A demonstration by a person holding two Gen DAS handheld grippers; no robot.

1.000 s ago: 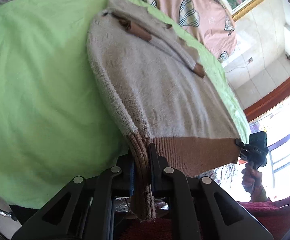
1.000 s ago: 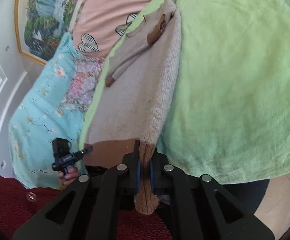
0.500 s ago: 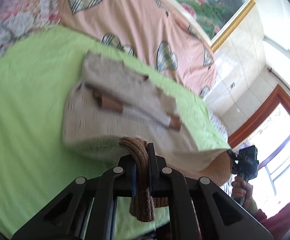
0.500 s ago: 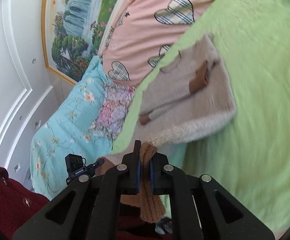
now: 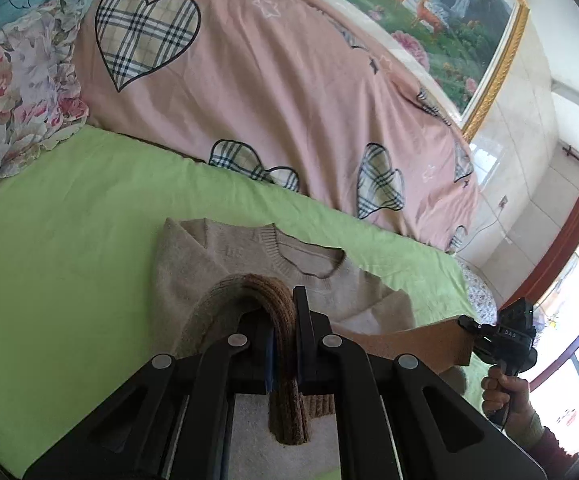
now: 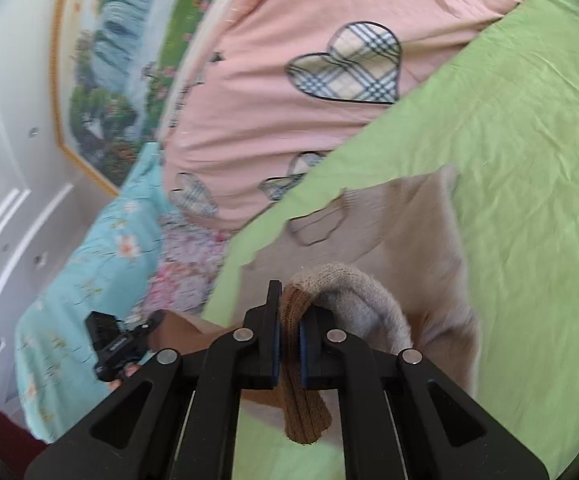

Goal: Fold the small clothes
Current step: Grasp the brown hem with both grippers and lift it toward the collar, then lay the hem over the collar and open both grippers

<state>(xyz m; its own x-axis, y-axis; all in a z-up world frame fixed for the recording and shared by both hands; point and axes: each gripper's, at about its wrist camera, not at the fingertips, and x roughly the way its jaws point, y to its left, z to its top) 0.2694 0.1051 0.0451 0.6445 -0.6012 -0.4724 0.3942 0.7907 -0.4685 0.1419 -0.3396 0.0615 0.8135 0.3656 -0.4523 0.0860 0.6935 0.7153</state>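
Note:
A small beige knitted sweater (image 5: 249, 256) with a brown ribbed hem lies on the green sheet (image 5: 69, 240), its neckline toward the pink quilt. My left gripper (image 5: 285, 320) is shut on one corner of the brown hem (image 5: 277, 312), lifted over the sweater's body. My right gripper (image 6: 289, 312) is shut on the other hem corner (image 6: 295, 312); the same sweater (image 6: 401, 216) spreads beyond it. The hem stretches taut between both grippers. In the left wrist view the right gripper (image 5: 469, 324) shows at the right, held by a hand (image 5: 505, 392). The sleeves are hidden under the folded-over part.
A pink quilt with plaid hearts (image 5: 269, 80) lies beyond the sweater, with a floral pillow (image 5: 13, 92) and a turquoise blanket (image 6: 89, 272) to the left. A framed landscape painting (image 5: 429, 12) hangs on the wall. A window with a red frame (image 5: 561, 264) is at the right.
Both grippers carried the brown hem up and forward over the sweater toward the neckline. The lower half now folds over the upper half, covering the sleeves.

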